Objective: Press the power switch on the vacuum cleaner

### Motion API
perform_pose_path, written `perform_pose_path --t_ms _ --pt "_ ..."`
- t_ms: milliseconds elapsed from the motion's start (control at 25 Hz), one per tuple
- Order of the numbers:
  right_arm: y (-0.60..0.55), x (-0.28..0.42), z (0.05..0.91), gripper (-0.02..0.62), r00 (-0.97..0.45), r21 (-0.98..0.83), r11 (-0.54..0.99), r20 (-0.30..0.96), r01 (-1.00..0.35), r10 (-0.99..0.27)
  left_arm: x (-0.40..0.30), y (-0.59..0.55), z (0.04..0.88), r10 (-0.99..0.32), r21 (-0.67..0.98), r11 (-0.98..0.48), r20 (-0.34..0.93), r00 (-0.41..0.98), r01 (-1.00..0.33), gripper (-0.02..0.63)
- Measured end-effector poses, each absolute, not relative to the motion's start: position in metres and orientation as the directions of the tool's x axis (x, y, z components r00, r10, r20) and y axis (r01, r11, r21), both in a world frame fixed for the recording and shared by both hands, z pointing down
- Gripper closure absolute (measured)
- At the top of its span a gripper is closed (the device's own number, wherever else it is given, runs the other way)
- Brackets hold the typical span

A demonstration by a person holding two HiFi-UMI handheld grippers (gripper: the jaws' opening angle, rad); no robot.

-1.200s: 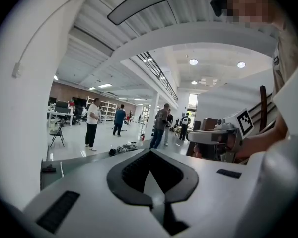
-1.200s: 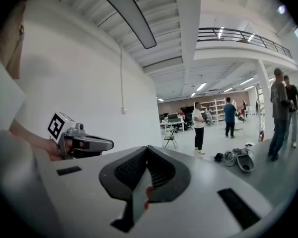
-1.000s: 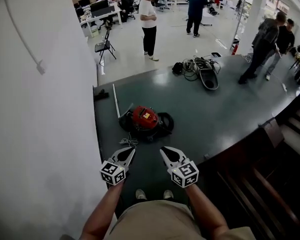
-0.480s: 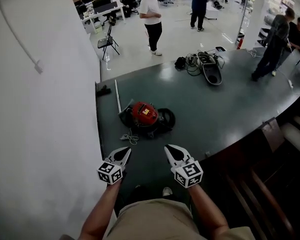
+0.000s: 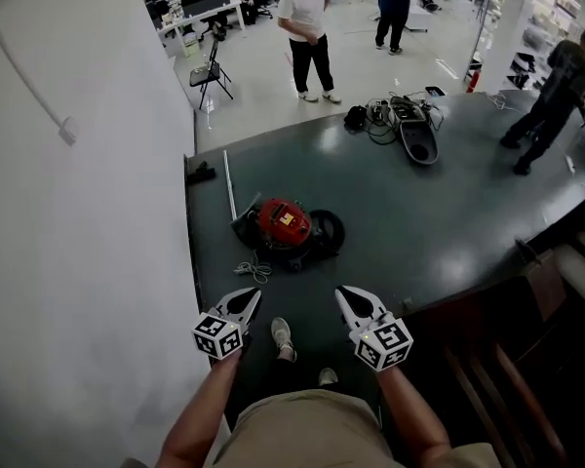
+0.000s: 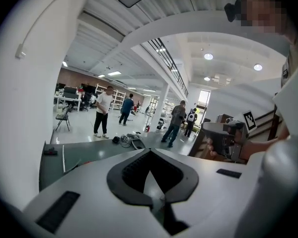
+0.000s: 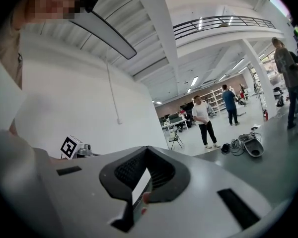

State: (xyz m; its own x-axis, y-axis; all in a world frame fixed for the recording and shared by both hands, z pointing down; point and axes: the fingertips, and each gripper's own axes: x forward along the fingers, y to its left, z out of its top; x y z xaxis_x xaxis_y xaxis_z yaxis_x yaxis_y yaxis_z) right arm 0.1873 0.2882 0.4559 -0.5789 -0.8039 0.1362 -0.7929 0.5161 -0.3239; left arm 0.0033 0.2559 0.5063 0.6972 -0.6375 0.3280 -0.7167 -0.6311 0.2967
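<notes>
Looked down on a dark green raised floor [image 5: 419,222] in a wide open hall, with a white wall [image 5: 78,242] running along the floor's left edge and dark steps [image 5: 526,359] dropping away at its right. Found the red vacuum cleaner [image 5: 283,224] lying on that floor near the left edge, a pale cord [image 5: 252,272] bunched just beside it on the near side. Saw a grey machine [image 5: 414,139] amid tangled cables [image 5: 375,125] close to the far edge, and a person in a white shirt [image 5: 310,37] standing beyond it. Held the left claw [image 5: 252,295] and right claw [image 5: 344,293] side by side, well apart from the vacuum cleaner, both clenched with nothing between the jaws. Glimpsed one shoe [image 5: 282,334] between them.
</notes>
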Motion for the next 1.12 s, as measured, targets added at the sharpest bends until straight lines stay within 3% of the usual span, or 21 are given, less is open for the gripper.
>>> perform_pose_path --t_ms 400,560,920,1120 --pt "0.187 0.131 0.466 0.584 -0.556 -0.268 0.501 0.192 -0.823 -0.809 -0.041 0.130 0.529 -0.592 0.291 -0.681 0.322 0.739 -0.672 0.600" --pt "0.139 0.105 0.477 0.584 -0.535 -0.236 0.488 0.223 -0.840 -0.815 -0.054 0.093 0.536 -0.528 0.370 -0.699 0.309 0.791 -0.611 0.600" --pt "0.084 0.039 0.486 0.584 -0.516 -0.159 0.491 0.254 -0.856 -0.818 -0.081 0.045 0.552 -0.382 0.435 -0.753 0.321 0.867 -0.493 0.600" --pt "0.068 0.038 0.484 0.584 -0.485 -0.166 0.456 0.255 -0.874 -0.837 -0.078 0.029 0.546 -0.359 0.430 -0.770 0.318 0.878 -0.471 0.600"
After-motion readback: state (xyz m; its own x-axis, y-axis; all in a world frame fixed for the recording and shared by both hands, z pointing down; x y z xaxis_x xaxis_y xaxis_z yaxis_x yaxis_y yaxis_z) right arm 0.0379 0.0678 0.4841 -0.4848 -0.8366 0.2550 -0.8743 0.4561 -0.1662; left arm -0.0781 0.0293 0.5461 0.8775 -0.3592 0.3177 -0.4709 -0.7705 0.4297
